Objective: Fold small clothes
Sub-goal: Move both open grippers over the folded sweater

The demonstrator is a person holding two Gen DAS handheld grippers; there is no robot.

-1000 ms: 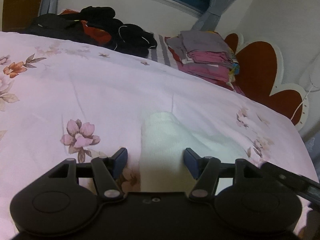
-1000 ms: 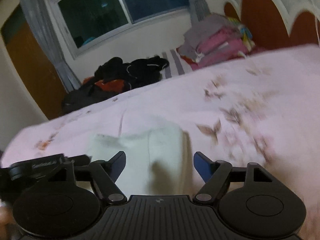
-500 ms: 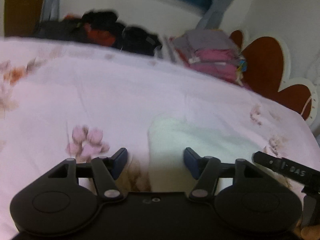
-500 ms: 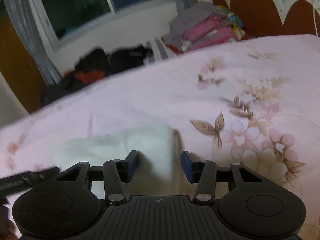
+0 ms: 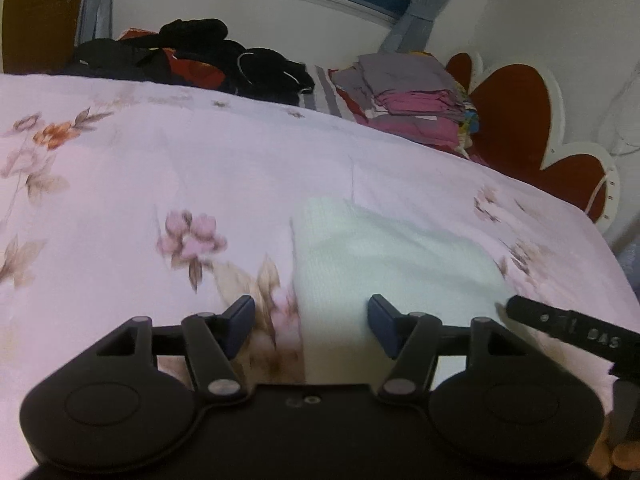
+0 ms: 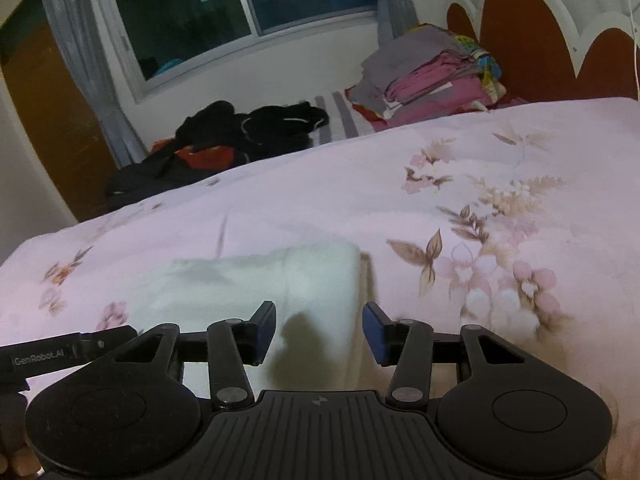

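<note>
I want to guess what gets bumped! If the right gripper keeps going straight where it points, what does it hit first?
Most likely the white cloth. The right gripper points down at it, open, its edge between the fingers. Past it lies only the flowery bedspread.

Dim pinkish indoor light, soft blur, fisheye-bent edges.

right gripper (image 6: 319, 330): jaws narrowed around white garment (image 6: 256, 284) edge | left gripper (image 5: 311, 322): shifted sideways, garment's left edge now between jaws
</note>
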